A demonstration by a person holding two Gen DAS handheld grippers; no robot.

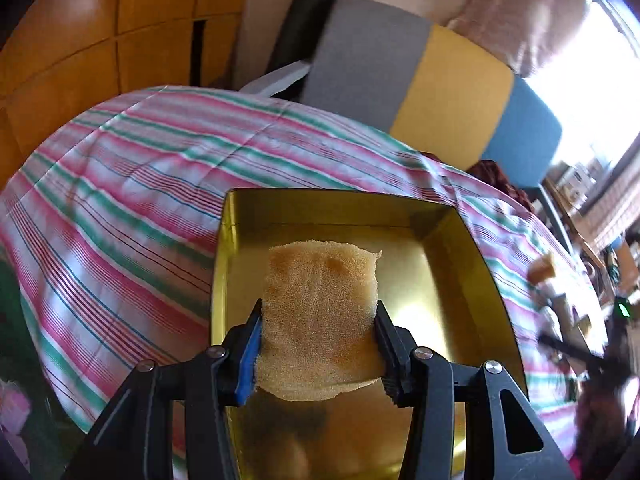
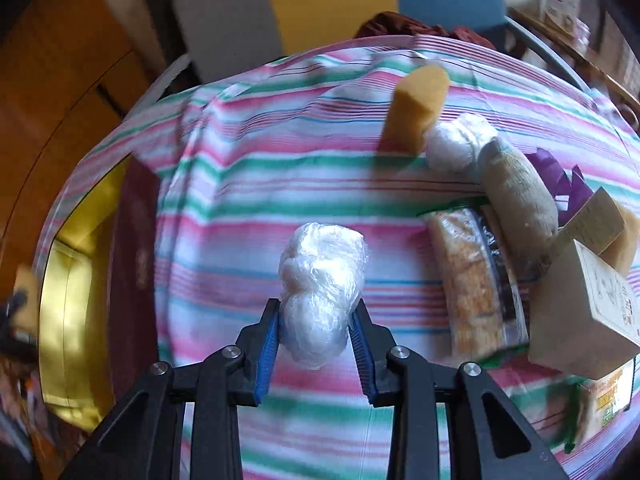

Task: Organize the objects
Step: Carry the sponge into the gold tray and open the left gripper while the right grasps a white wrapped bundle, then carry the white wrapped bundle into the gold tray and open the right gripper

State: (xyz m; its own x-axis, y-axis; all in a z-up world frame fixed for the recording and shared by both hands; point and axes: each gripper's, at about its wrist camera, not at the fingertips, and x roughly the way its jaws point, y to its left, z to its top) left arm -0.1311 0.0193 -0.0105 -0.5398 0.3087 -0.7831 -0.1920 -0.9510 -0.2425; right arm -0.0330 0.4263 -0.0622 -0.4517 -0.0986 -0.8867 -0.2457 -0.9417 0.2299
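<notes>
We hold a soft tan sponge in our left gripper. Both fingers press on its sides, so the claw is closed on it. The sponge hangs over a shiny gold tin, inside its walls. We cannot tell if the sponge touches the bottom of the tin. The tin sits on a striped cloth with pink, green and white lines.

Our right gripper holds a white ball wrapped in clear plastic. The blue pads squeeze it from both sides, so this claw is closed on it too. The ball is above the middle of the cloth.

To the left in the right view we see the gold tin again, with its dark red side facing us.

To the right lies a pile of other things. A yellow sponge block stands up at the back. Just beside it is another white wrapped ball. A cream rolled cloth leans next to that. A flat food packet lies near us, and a tan cardboard box is at the far right edge.

Behind the cloth stands a cushion in gray, yellow and blue.
</notes>
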